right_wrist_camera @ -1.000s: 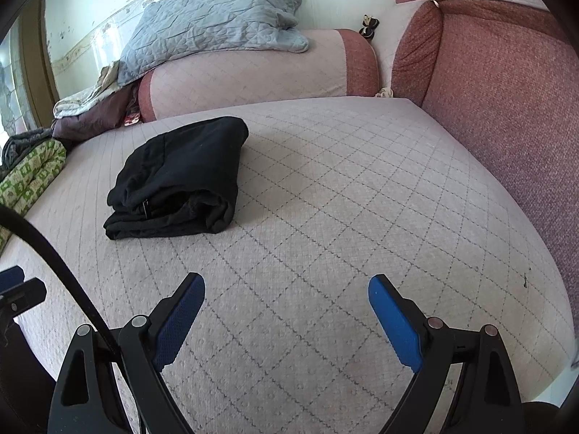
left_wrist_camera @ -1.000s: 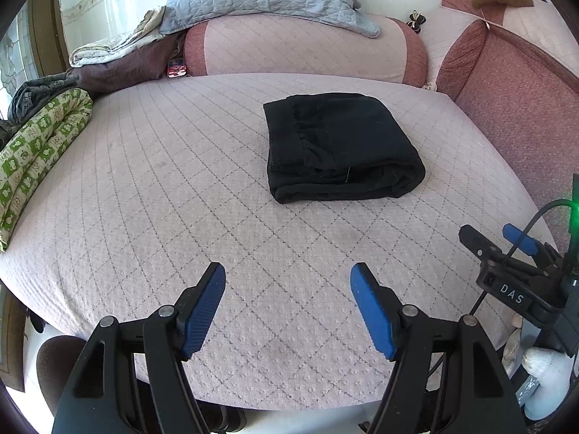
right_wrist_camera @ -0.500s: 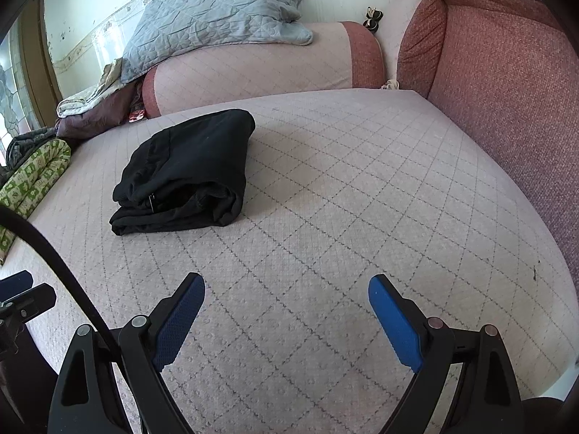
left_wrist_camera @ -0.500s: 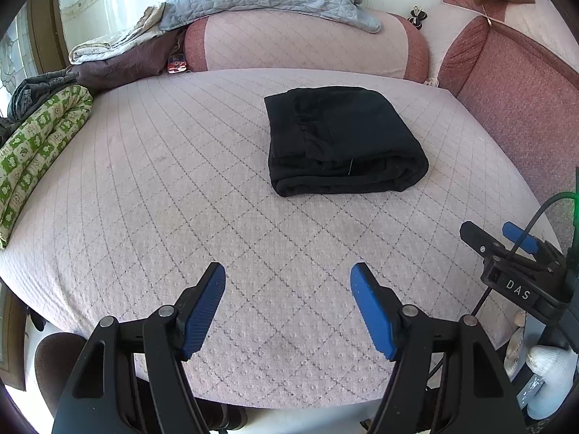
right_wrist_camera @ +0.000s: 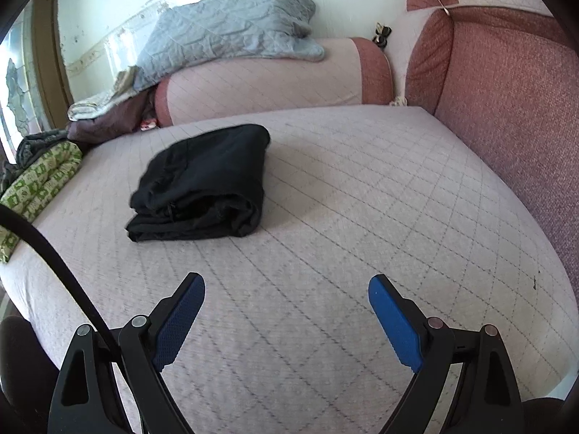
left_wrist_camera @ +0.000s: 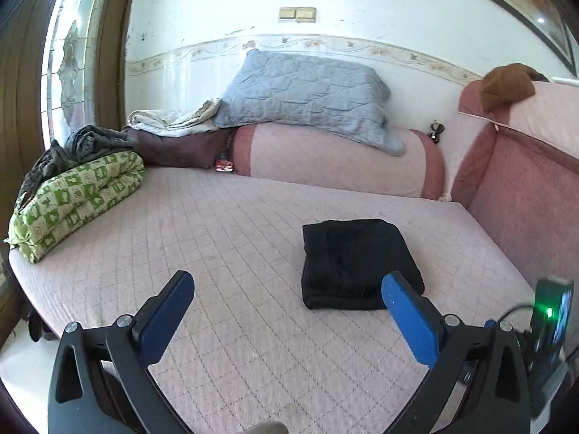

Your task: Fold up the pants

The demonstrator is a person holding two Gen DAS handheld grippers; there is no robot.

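Pants (left_wrist_camera: 358,262), folded and black, show no legible label.

My left gripper (left_wrist_camera: 287,287): black angular plastic arms with triangular cut-outs, bright blue textured pads (left_wrist_camera: 410,322) on the inner faces, round silver screws (left_wrist_camera: 124,321) at the pivots. My right gripper (right_wrist_camera: 286,291): same build, black frame, blue pads (right_wrist_camera: 394,325) with a fine dimpled grip pattern, silver screws (right_wrist_camera: 435,322) on each arm. A thick black cable (right_wrist_camera: 54,260) runs across its left side. In the left view a dark device with a green light (left_wrist_camera: 550,313) sits at the right edge, thin black cable attached.
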